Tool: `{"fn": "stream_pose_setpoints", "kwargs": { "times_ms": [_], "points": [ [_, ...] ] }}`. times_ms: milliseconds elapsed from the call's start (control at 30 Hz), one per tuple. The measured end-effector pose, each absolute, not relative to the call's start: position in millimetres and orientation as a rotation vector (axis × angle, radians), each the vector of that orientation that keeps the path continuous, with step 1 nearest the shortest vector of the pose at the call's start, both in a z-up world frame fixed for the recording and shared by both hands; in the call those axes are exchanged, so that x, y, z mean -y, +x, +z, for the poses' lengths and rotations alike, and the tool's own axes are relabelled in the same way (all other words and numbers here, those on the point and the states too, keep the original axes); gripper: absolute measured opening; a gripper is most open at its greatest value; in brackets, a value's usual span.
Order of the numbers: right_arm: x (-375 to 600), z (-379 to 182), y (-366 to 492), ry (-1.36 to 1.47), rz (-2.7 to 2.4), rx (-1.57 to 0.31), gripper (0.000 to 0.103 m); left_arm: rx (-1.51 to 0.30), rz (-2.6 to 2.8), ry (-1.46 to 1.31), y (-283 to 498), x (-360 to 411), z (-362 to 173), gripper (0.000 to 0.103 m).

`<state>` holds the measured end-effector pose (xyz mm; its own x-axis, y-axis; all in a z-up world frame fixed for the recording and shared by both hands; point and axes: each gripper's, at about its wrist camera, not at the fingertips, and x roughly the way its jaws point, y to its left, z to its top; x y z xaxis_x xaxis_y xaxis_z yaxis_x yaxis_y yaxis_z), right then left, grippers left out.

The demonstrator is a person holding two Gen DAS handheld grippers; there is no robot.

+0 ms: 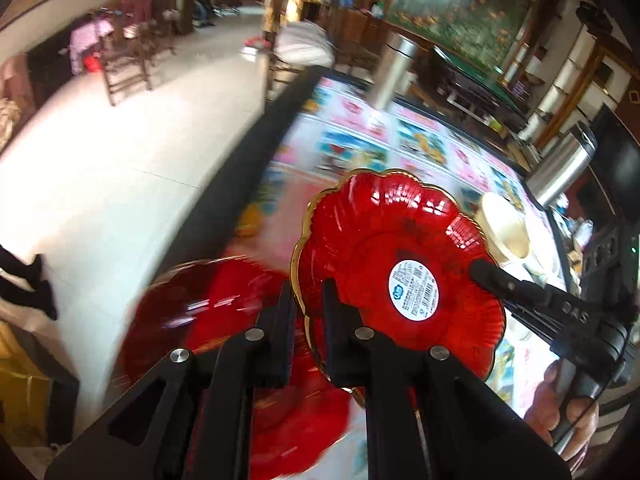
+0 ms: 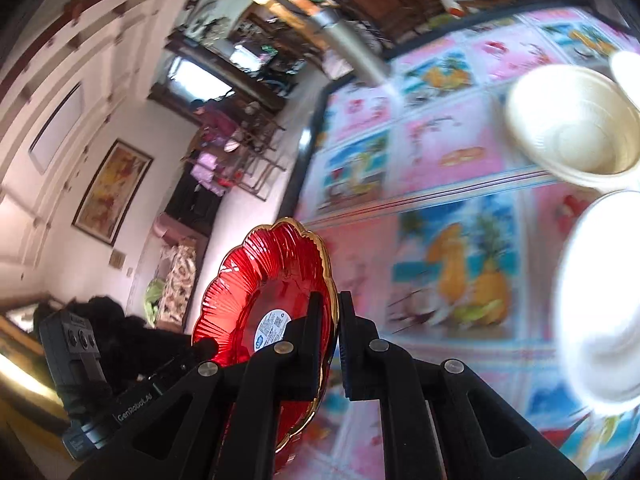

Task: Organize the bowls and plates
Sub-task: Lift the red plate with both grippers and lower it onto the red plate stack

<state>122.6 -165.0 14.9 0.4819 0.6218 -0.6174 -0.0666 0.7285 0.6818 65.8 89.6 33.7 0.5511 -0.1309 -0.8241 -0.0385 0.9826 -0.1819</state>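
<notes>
A red scalloped plate (image 1: 404, 256) with a gold rim and a white label is held tilted above the table. My left gripper (image 1: 306, 300) is shut on its near rim. My right gripper (image 2: 331, 320) is shut on the opposite rim of the same plate (image 2: 264, 280); its finger shows in the left wrist view (image 1: 492, 276). Other red plates (image 1: 208, 312) lie blurred on the table below. A cream bowl (image 2: 576, 124) and a white bowl (image 2: 600, 300) sit on the table to the right.
The table has a colourful fruit-print cloth (image 2: 440, 152) and a dark edge (image 1: 240, 168). Two steel flasks (image 1: 560, 168) (image 1: 392, 68) stand at the far side. Beyond the edge is an open tiled floor with chairs (image 1: 124, 68).
</notes>
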Motion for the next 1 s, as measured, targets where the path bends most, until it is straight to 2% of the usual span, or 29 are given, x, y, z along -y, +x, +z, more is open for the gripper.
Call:
{"fn": "stream_pose_setpoints", "kwargs": {
  "times_ms": [267, 567, 700, 867, 1000],
  "points": [
    [63, 19, 75, 0.471, 0.58, -1.043, 0.008, -1.012, 0.038, -0.19, 17, -156, 19, 0.011],
    [26, -53, 69, 0.374, 0.485, -1.205, 0.009, -1.164, 0.055, -0.174, 39, -161, -50, 0.013],
    [24, -51, 65, 0.321, 0.474, -1.158, 0.011, -1.157, 0.063, -0.094, 37, -153, -47, 0.016],
    [9, -43, 54, 0.098, 0.401, -1.043, 0.016, -1.072, 0.141, 0.132, 31, -135, -34, 0.016],
    [6, -34, 43, 0.048, 0.417, -0.966, 0.028, -0.995, 0.194, 0.185, 24, -138, -17, 0.016]
  ]
}}
